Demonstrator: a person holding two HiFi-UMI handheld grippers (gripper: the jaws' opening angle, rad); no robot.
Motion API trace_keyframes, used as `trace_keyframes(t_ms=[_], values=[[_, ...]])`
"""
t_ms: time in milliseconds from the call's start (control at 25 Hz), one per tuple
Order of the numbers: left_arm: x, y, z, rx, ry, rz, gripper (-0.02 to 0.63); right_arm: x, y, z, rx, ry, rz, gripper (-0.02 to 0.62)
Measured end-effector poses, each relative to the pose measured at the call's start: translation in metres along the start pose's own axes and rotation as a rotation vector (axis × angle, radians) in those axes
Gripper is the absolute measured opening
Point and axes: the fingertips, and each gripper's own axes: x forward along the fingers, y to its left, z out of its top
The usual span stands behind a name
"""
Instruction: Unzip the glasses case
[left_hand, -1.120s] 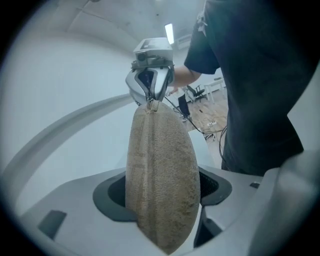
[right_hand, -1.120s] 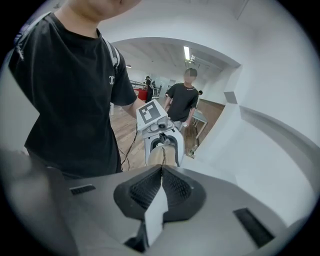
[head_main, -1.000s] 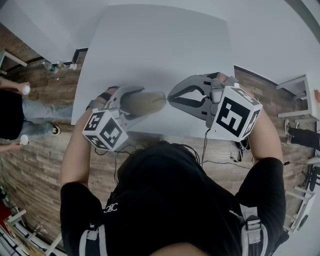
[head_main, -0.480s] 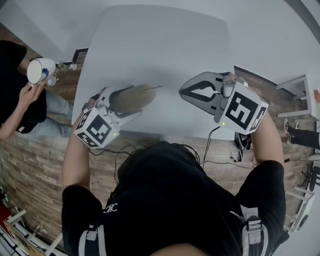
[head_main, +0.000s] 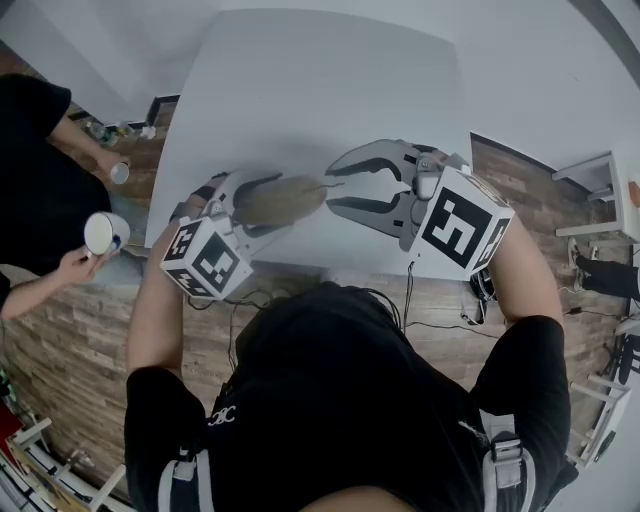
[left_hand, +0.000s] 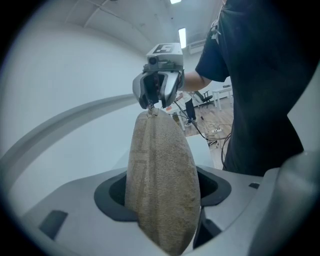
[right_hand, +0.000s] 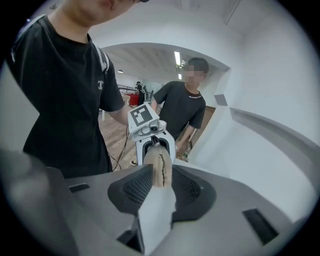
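Floor (head_main: 70, 330): brown wood-look planks that I see round the left and near sides of the table (head_main: 320, 90), with a thin cable (head_main: 440, 325) trailing across them.
Table: plain white top, filling the upper middle of my head view.
Person (head_main: 340, 400): the one carrying my grippers, in a black T-shirt, standing at the table's near edge with both forearms reaching over it.
Bystander (head_main: 35, 180): dark top, standing off the table's left edge and holding a white cup (head_main: 103, 232).
Right gripper (head_main: 331, 186): grey, with a black-and-white marker cube (head_main: 455, 232) at its back, over the near edge just right of the middle. Its jaws have just been opening and now stand spread. The end of the glasses case (head_main: 300, 195) sits between their tips, and I see no pad pressing on it.
Left gripper (head_main: 283, 203): over the near edge, left of the middle, pointing toward the right gripper. Its jaws are clamped on the body of the case, one on each broad side.
Glasses case: tan, fuzzy, oval pouch, held by the left gripper and lying lengthwise between the two grippers near the table's near edge. I cannot tell whether it touches the top.
Zip seam (right_hand: 161, 170): a dark line down the case's end in the right gripper view.
Zip pull (left_hand: 151, 112): a small tab at the case's far end, right at the right gripper's tips. I cannot tell whether they touch it.
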Motion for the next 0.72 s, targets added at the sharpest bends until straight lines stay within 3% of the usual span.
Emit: trace_keyframes(t_ms=[80,160,720], values=[[-0.001,0.0,0.002,0.003,0.0,0.005,0.318,0.0,-0.004,0.001,-0.02,-0.009,-0.035,0.043],[0.0,-0.001,0.005,0.001,0.001,0.007,0.318,-0.005,-0.006,0.0,-0.035,-0.006,-0.048,0.026],[-0.008,-0.01,0.025,-0.171,-0.186,-0.057,0.307,-0.015,-0.001,0.007,-0.028,-0.005,-0.004,0.018]])
